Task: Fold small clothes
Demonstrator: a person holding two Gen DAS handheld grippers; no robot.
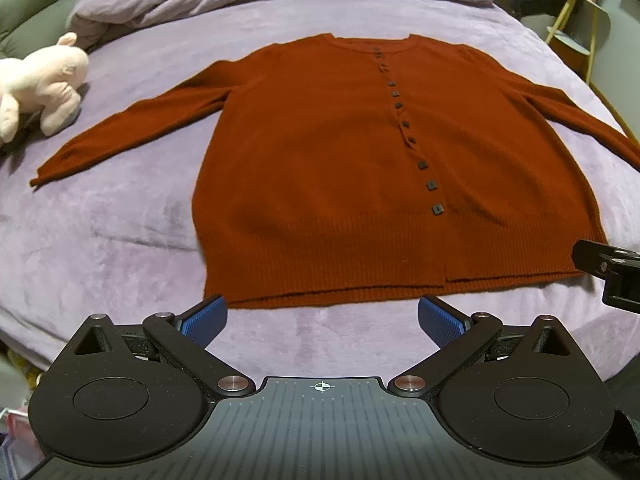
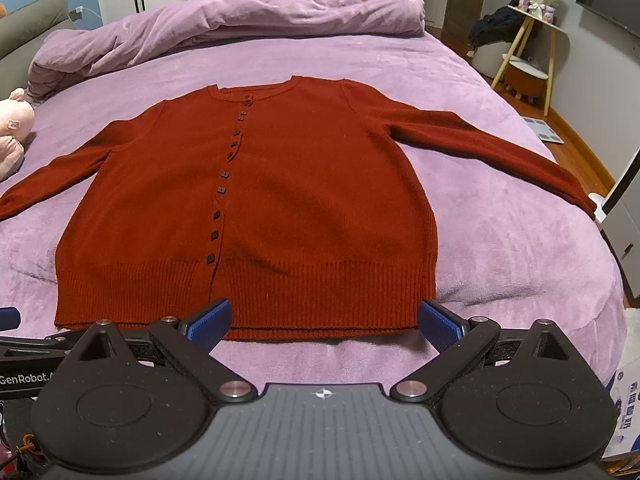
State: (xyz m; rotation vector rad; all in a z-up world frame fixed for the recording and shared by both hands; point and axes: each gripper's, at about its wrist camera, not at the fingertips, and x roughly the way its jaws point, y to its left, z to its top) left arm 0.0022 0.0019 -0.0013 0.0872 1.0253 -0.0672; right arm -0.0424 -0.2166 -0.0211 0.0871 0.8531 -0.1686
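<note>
- While both tools hover at the near edge of the bed (image 1: 120, 208), I see the rust-red cardigan (image 1: 320, 168) spread flat on the purple cover, buttoned, collar at the far end, hem nearest me, both sleeves stretched out to left and right.
- My left gripper (image 1: 322, 318) has its blue fingers (image 1: 202, 320) spread wide, holding nothing; they sit just short of the hem, at its left half, not touching the knit as far as I can tell.
- My right gripper (image 2: 324, 322) is likewise spread wide and empty, its blue pads (image 2: 442, 324) over the right half of the hem; I cannot tell whether they touch it.
- A pink plush toy (image 1: 40, 84) lies far left, apart from the left sleeve.
- A rumpled duvet (image 2: 240, 16) is heaped at the far end.
</note>
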